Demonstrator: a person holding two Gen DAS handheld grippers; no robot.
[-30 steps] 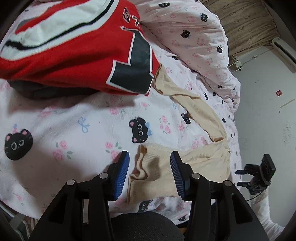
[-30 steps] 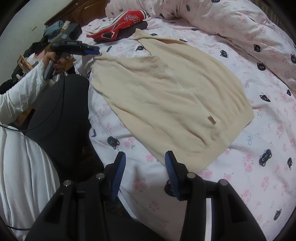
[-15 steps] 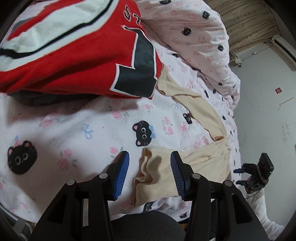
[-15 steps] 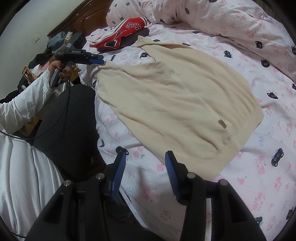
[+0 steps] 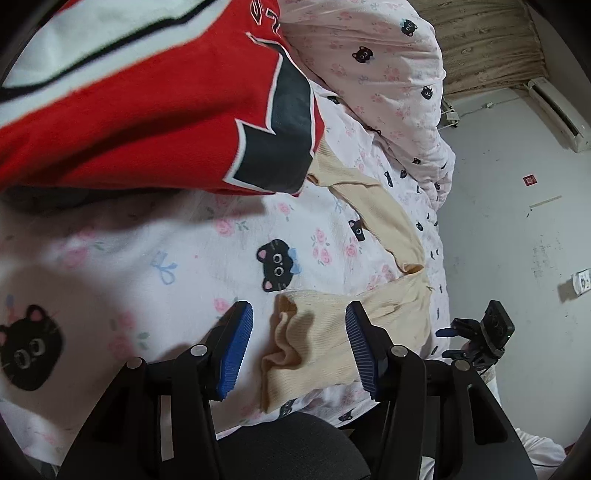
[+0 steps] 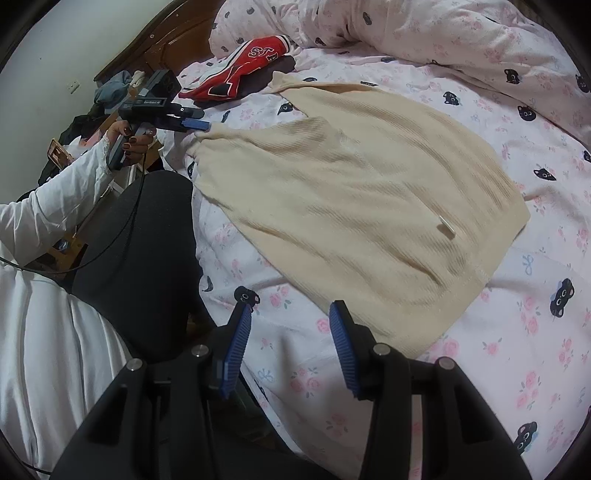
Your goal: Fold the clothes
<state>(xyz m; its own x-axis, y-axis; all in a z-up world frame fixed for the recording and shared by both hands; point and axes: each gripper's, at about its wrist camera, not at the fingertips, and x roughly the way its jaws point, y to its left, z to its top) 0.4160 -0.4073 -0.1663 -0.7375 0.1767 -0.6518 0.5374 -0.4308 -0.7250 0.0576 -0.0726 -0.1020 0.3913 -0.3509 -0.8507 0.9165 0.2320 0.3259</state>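
Note:
A cream knit sweater [image 6: 362,184] lies spread flat on the cat-print bed sheet [image 6: 517,332]. One sleeve [image 5: 384,210] runs up to a red, white and black jersey [image 5: 147,110] and disappears under its edge. The other sleeve's rumpled cuff [image 5: 310,350] lies between the fingers of my left gripper [image 5: 299,310]. The jaws are opening and the pads stand clear of the cloth. My right gripper [image 6: 291,310] is open over bare sheet, just short of the sweater's near hem, with nothing between its fingers.
A bunched quilt [image 6: 443,29] in the same print fills the far side of the bed. A wooden headboard [image 6: 155,40] and a pile of clothes [image 6: 110,88] stand at the back left. The person's dark-trousered leg [image 6: 140,236] presses against the near bed edge.
My left gripper has tilted, so the jersey now fills more of the top of its view, and its jaws have spread a little around the cuff. The right gripper's jaws are unchanged.

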